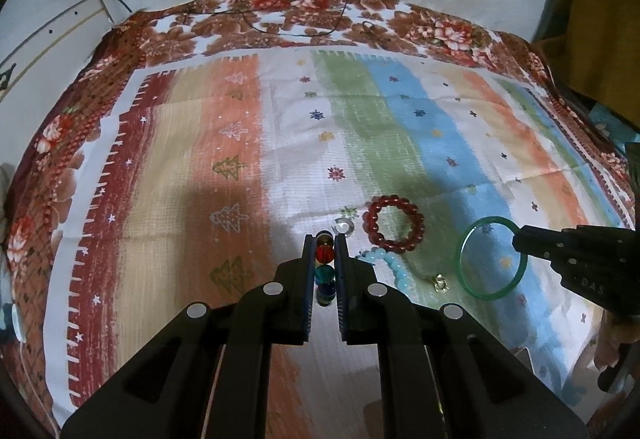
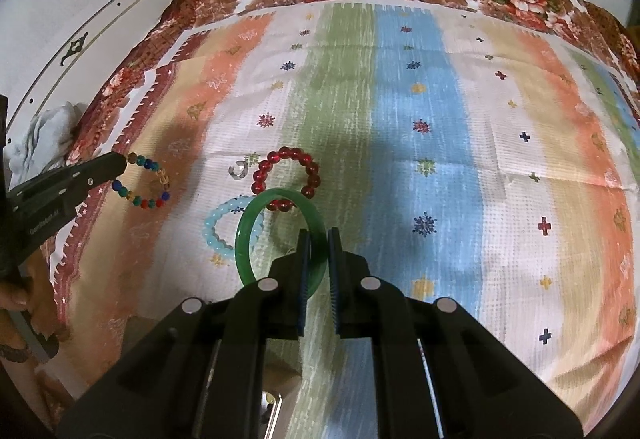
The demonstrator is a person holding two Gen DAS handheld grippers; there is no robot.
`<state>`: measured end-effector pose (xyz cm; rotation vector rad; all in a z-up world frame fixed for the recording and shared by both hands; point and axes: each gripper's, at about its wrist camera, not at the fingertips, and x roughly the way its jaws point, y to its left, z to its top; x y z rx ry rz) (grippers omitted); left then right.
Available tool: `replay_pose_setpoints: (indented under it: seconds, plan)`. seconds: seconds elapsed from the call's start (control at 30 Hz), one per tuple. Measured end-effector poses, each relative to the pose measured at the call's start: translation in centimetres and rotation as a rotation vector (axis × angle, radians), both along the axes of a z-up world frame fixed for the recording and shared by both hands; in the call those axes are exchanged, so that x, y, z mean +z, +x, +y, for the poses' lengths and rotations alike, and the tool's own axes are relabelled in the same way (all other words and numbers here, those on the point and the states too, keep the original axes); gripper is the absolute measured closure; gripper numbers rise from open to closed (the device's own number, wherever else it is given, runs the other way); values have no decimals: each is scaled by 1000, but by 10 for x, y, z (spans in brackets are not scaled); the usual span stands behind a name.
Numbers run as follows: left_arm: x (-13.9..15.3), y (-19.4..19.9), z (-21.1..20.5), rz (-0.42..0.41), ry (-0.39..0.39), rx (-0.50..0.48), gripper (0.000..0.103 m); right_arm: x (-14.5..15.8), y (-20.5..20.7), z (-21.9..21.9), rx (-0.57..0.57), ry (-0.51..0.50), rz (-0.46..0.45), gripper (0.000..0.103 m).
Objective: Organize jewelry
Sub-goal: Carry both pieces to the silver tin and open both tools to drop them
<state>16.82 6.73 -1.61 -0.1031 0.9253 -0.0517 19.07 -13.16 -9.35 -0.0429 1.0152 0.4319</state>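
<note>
Your left gripper (image 1: 324,253) pinches the multicoloured bead bracelet (image 1: 324,266), bottom centre: limp, take several beads. Your right gripper (image 2: 317,239) clamps the rigid, slippery green bangle (image 2: 244,235) by its rim, lower centre.

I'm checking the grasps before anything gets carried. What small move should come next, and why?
Probably lift both pieces slightly. The left gripper is shut on the multicolored bead bracelet, and the right gripper on the green bangle, which overlaps the light blue bead bracelet and red bead bracelet; dragging might disturb them.
</note>
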Motion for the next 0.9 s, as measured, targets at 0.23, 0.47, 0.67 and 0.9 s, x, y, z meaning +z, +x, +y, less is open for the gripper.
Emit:
replay_pose_setpoints:
  seconds: [0.23,0.47,0.67,0.9]
  plan:
    - [13,-15,-8,-36,0,-13,94,7,-10,-3,-2,11,-13,93]
    - [22,-26,-14,-61,-5,-27,94,16,-21,-6,1,28,-33,93]
    - [26,-34,-18,-72,-3,-38,94,23,-33,-7,12,48,-48,93]
    - [31,-46,-25,-89,-1,-58,94,28,-41,-9,15,58,-60,93]
